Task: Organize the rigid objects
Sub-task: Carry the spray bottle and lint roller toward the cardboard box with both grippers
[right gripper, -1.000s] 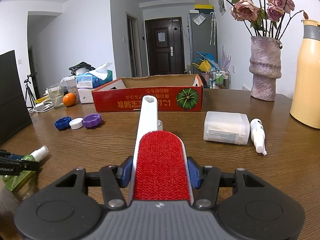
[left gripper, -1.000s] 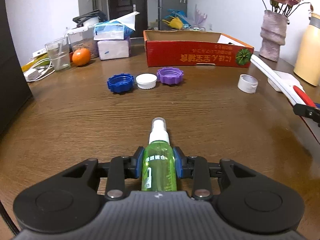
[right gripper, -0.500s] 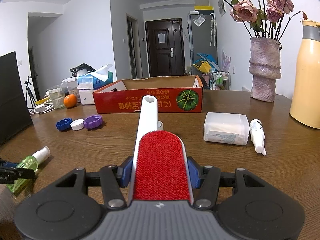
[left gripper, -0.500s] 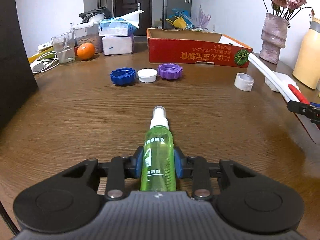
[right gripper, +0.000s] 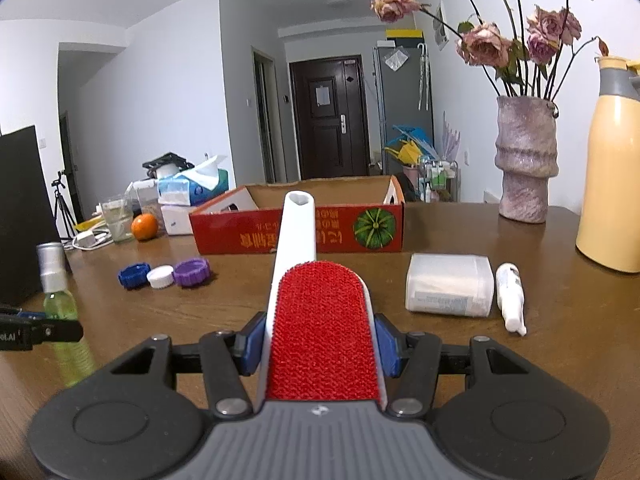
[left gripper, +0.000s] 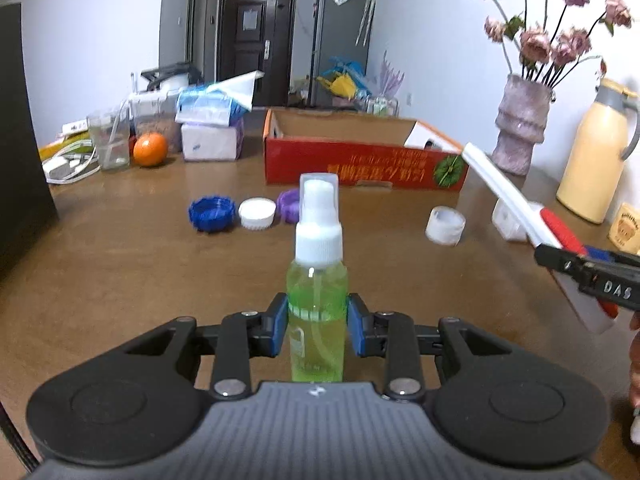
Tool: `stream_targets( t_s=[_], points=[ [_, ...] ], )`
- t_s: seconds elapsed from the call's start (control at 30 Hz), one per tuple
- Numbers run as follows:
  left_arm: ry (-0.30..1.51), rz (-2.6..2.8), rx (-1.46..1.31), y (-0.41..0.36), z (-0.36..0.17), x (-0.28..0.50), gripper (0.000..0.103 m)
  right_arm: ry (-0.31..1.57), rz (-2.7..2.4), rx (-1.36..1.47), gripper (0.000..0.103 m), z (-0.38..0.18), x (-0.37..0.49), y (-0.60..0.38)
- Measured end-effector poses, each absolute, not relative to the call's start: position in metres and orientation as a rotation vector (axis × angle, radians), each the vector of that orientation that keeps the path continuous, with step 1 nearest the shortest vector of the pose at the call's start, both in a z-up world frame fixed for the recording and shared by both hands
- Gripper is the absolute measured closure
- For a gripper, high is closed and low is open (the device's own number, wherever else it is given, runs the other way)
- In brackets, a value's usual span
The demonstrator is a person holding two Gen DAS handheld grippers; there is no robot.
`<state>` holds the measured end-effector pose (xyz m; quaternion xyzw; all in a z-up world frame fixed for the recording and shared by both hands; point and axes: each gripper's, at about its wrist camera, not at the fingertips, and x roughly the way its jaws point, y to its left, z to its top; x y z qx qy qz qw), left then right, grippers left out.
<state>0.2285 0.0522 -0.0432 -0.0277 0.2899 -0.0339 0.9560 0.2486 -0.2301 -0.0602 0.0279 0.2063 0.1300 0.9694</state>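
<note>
My left gripper (left gripper: 317, 330) is shut on a green spray bottle (left gripper: 317, 300) with a white nozzle, held up above the wooden table (left gripper: 120, 272); the bottle also shows in the right wrist view (right gripper: 60, 304). My right gripper (right gripper: 320, 344) is shut on a red-and-white lint brush (right gripper: 320, 328), handle pointing toward the red cardboard box (right gripper: 300, 232). The brush also shows at the right of the left wrist view (left gripper: 516, 204). Blue (left gripper: 211, 215), white (left gripper: 258, 214) and purple (left gripper: 289, 207) lids lie in a row in front of the box (left gripper: 360, 160).
A tape roll (left gripper: 445, 225), a white plastic box (right gripper: 448, 290) and a small white bottle (right gripper: 510, 298) lie on the table. A vase (right gripper: 526, 160), a yellow thermos (right gripper: 612, 184), tissue packs (left gripper: 210, 120), an orange (left gripper: 150, 149) and a glass (left gripper: 109, 140) stand around the edges.
My left gripper has lifted and tilted the spray bottle upward, so it now stands higher against the lids and box. The right gripper with the brush has barely moved.
</note>
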Motion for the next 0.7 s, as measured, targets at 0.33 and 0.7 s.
stream_targets(
  t_s=[0.33, 0.7],
  points=[
    [0.502, -0.083, -0.076, 0.038, -0.012, 0.241, 0.072, 0.366, 0.271, 0.058, 0.048, -0.04, 0.256, -0.222],
    [0.459, -0.077, -0.088, 0.027, 0.008, 0.264, 0.072, 0.33, 0.272, 0.068, 0.048, -0.019, 0.275, -0.209]
  ],
)
